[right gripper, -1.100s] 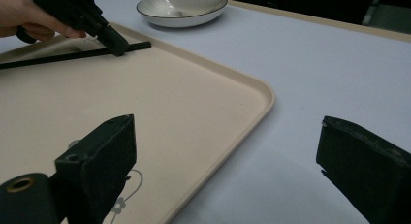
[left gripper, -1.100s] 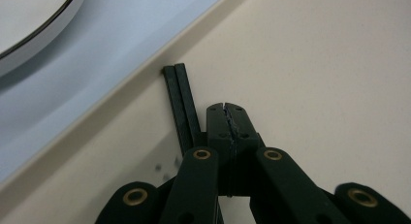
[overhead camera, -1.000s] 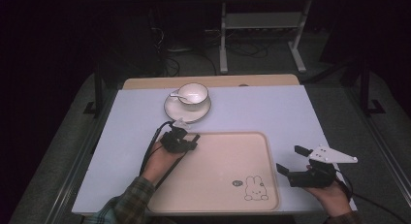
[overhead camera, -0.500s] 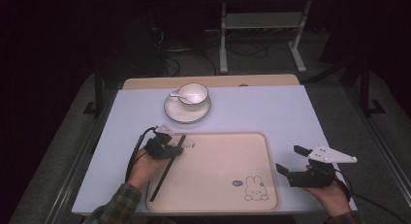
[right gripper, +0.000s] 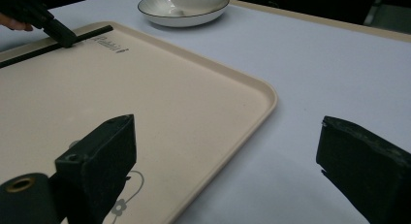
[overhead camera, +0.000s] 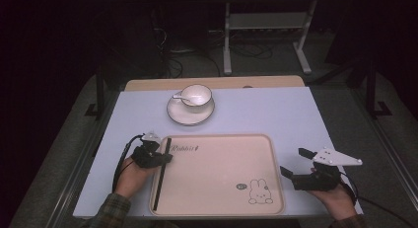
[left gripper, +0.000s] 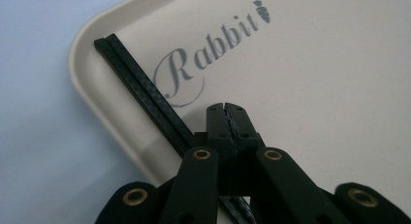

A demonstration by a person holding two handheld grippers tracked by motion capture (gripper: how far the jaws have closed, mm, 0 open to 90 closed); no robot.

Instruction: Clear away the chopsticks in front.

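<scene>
A pair of black chopsticks (overhead camera: 161,176) lies along the left side of the cream rabbit tray (overhead camera: 222,188), pointing away from me. My left gripper (overhead camera: 166,158) is shut on them near their far half. In the left gripper view the shut jaws (left gripper: 226,107) sit over the chopsticks (left gripper: 140,83), beside the word "Rabbit" on the tray (left gripper: 315,88). My right gripper (overhead camera: 293,161) hovers open just off the tray's right edge, with nothing between its jaws (right gripper: 228,156). The right gripper view also shows the tray (right gripper: 169,88) and the chopsticks (right gripper: 48,47).
A white cup (overhead camera: 196,95) with a spoon (overhead camera: 177,96) stands on a saucer (overhead camera: 190,115) beyond the tray, at the table's far middle. The pale blue tabletop (overhead camera: 276,114) spreads around the tray. The saucer (right gripper: 184,15) is also in the right gripper view.
My left gripper has drawn back toward me and to the left with the chopsticks, which have swung to lie along the tray's left side. The right gripper has stayed still.
</scene>
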